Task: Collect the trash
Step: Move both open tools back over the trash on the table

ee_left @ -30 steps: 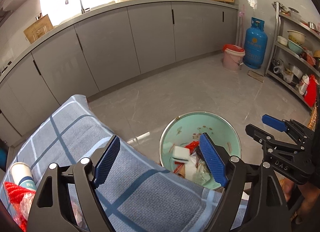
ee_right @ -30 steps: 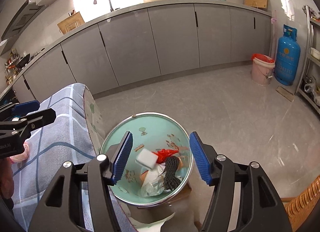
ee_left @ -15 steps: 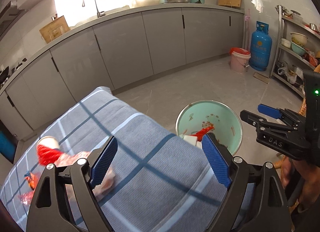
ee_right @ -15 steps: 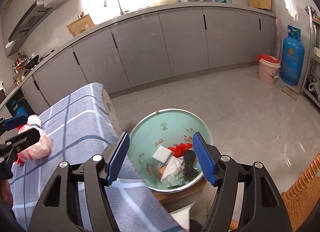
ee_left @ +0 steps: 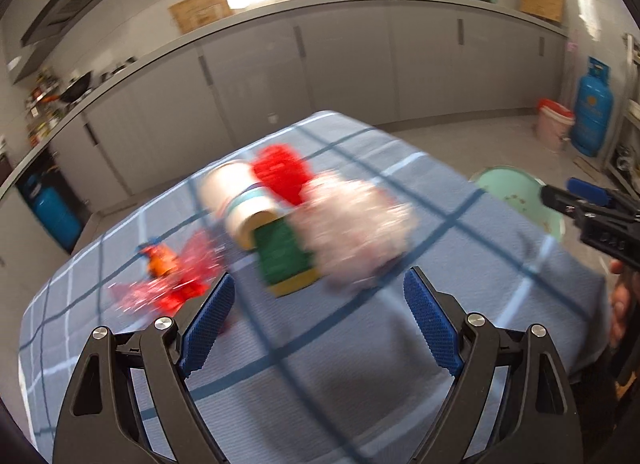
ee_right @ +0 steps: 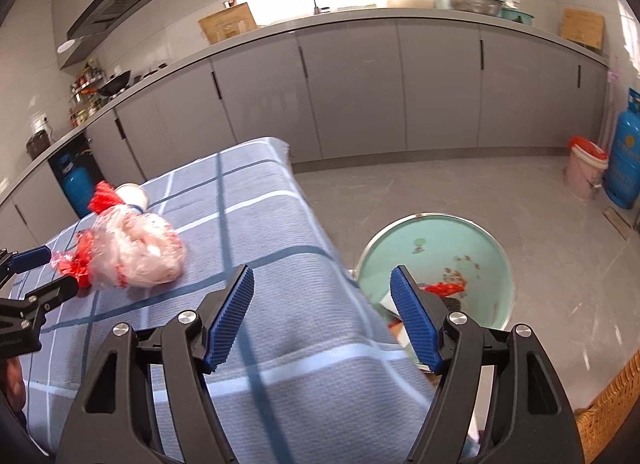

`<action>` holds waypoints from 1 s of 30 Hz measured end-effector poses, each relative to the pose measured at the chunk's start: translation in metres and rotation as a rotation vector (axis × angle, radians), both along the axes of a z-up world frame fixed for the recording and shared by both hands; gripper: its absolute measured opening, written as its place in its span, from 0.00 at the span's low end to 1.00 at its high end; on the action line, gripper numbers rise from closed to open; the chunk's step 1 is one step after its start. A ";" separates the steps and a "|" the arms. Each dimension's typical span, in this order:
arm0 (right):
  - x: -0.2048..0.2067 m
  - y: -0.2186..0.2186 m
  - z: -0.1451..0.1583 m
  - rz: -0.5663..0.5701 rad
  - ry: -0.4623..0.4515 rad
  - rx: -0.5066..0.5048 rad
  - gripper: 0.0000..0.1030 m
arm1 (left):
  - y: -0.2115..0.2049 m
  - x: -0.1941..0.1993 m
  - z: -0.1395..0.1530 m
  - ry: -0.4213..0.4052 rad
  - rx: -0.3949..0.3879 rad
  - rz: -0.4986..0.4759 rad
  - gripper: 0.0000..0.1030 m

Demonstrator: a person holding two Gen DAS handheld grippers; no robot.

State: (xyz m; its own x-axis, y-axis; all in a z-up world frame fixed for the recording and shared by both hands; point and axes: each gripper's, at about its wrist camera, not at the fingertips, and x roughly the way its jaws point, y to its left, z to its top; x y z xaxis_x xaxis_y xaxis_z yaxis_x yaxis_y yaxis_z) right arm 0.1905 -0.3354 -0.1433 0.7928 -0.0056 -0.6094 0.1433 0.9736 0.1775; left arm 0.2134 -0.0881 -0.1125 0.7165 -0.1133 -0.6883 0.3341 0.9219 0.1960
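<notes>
Several pieces of trash lie in a cluster on the desk (ee_right: 280, 232), toward its far left corner in your right wrist view: a bag (ee_right: 136, 256) of clear plastic with red print, a pale cup (ee_left: 240, 204) on its side, a green tube (ee_left: 284, 256) next to it, a red bundle (ee_left: 282, 172) behind them and a red wrapper (ee_left: 176, 284) nearer the left edge. The left view is motion-blurred, so whether these touch one another is hard to tell.

Your left gripper (ee_left: 316, 328) hangs over the desk just short of the cluster, its jaws spread wide with nothing between them. Your right gripper (ee_right: 324, 316) sits over the desk's right edge, jaws likewise spread and empty. Beyond that edge, lower down, stands the bin (ee_right: 496, 264), already holding some scraps.

The bag looks light, soft and slippery; it will probably crumple and slide between the pads. Take it by the gathered red neck at its near end rather than the bulging body, and close fully. The cup seems thin and light and may roll, so pinch across its rim or its middle. The wrapper is flimsy film lying flat; you will likely need to press down and scrape it up. Nothing here appears heavy or fragile.
</notes>
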 end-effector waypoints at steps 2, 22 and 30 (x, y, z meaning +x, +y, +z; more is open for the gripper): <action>0.002 0.011 0.001 0.022 -0.001 -0.010 0.72 | 0.024 0.005 -0.003 -0.002 0.008 0.067 0.84; 0.022 0.093 0.009 0.170 0.016 -0.096 0.77 | 0.152 0.085 -0.029 0.050 -0.133 0.386 0.84; 0.036 0.117 0.011 0.221 0.015 -0.112 0.78 | 0.152 0.079 -0.031 0.097 -0.204 0.291 0.16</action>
State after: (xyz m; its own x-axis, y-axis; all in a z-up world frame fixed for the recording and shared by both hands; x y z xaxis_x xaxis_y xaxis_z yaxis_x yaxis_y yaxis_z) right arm 0.2264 -0.2180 -0.1322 0.7732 0.0986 -0.6264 -0.0731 0.9951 0.0663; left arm 0.2923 0.0634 -0.1433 0.6716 -0.0566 -0.7388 0.0604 0.9979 -0.0216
